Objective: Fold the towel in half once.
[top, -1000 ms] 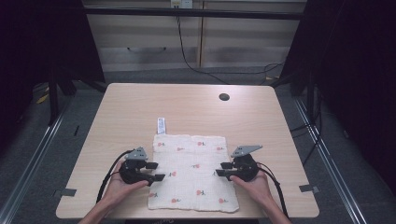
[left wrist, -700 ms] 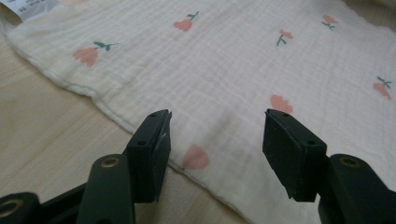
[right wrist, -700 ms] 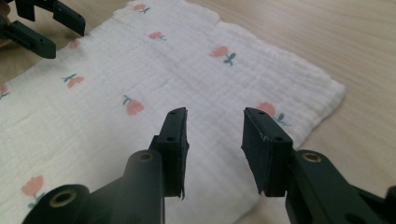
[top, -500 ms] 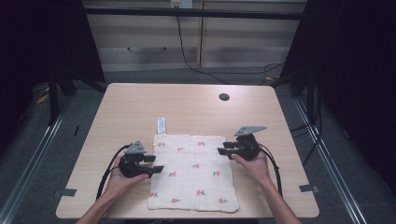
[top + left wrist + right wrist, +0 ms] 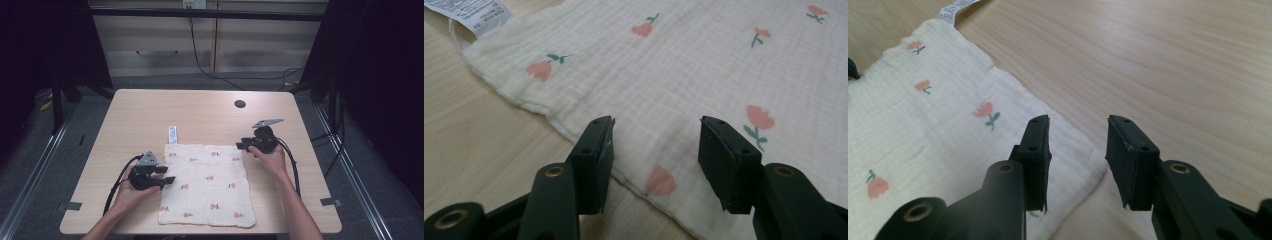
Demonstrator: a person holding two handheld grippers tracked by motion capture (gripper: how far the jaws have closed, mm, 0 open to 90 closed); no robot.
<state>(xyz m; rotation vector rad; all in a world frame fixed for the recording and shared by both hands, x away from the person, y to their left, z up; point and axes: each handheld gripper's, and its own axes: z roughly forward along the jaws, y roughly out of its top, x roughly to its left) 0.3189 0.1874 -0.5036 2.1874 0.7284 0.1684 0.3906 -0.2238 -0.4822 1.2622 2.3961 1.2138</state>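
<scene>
- Since the cloth (image 5: 207, 182) lies flat, pinch only its hem.
- Left gripper (image 5: 654, 145): spread, just been closing over cloth's edge.
- Right gripper (image 5: 1075, 150): spread, closing at cloth's corner.

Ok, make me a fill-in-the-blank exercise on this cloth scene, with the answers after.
1. The cloth is printed with small pink ____.
2. The white label sticks out from the cloth's far ____ corner.
3. The right gripper has its jaws at the cloth's far ____ corner.
4. The left gripper is at the cloth's left edge, jaws ____.

Answers: flowers; left; right; open
</scene>
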